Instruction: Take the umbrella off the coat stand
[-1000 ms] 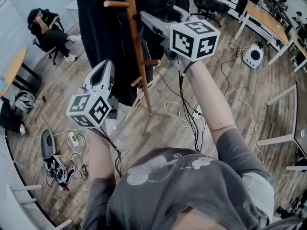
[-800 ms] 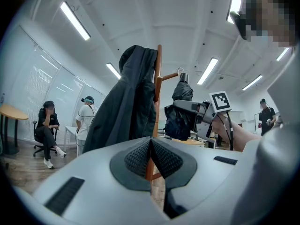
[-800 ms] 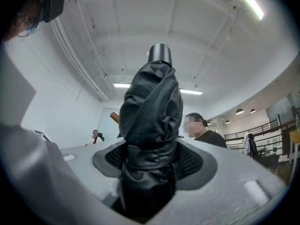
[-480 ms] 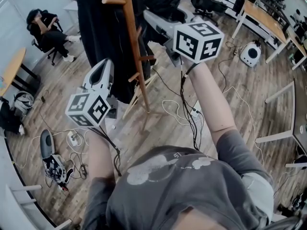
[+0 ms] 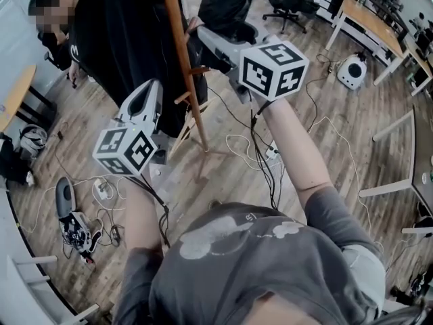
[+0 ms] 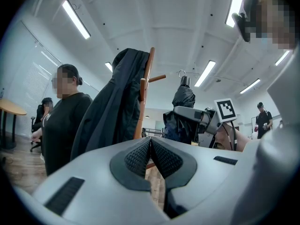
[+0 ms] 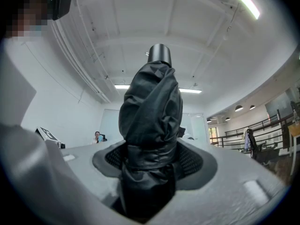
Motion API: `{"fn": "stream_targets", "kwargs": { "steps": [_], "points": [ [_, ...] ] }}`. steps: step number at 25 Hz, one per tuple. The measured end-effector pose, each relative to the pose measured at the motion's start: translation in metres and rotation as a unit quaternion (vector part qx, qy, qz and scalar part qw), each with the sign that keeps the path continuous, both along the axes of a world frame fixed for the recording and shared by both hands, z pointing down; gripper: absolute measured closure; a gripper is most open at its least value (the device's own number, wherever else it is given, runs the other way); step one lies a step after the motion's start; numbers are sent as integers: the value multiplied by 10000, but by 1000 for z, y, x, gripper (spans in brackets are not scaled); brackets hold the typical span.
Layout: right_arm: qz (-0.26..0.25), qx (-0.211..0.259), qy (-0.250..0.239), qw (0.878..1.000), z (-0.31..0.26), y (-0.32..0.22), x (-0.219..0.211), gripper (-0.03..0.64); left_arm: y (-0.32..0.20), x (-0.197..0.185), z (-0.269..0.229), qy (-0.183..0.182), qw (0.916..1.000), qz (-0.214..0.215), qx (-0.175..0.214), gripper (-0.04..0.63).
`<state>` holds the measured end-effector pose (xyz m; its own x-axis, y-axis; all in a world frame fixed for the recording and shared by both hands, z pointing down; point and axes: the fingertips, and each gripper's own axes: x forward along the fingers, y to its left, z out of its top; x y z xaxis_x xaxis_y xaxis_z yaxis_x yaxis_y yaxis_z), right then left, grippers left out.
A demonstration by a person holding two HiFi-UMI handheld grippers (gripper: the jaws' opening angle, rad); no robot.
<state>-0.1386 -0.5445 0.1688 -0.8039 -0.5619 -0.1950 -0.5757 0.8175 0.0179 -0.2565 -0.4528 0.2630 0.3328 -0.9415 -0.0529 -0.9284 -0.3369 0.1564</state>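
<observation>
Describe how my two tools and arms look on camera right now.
Both the left tool and right tool have smooth light-grey shells with black textured pads. Each carries a white cube printed with black square markers, and a black cable trails from under it. The person wears a grey short-sleeved T-shirt; forearms are bare.

A coat (image 6: 115, 109) hangs on the left side of the coat stand (image 6: 146, 95). A person (image 6: 63, 123) stands left of the coat. The umbrella (image 6: 184, 100) is right of the stand, between the right gripper's (image 7: 150, 156) jaws.
</observation>
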Motion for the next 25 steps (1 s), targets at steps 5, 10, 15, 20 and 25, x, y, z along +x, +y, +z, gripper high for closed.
{"fn": "stream_targets", "kwargs": {
  "steps": [5,10,15,20,25],
  "points": [
    [-192,-117,-311,9993,12,33,9,337,25,14,2,20,10000,-27,-13,592],
    [-355,-136,-243,9990,28,72,24,337,55,31,8,28,9999,-96,-72,592],
    [-414,-176,-228,9987,41,115,49,337,94,54,13,77,9997,-170,-163,592],
    [-457,-468,-249,9975,56,157,73,337,140,78,20,82,9995,-217,-223,592],
    [-635,-719,-239,9951,79,207,99,337,193,107,27,106,9992,-296,-235,592]
  ]
}}
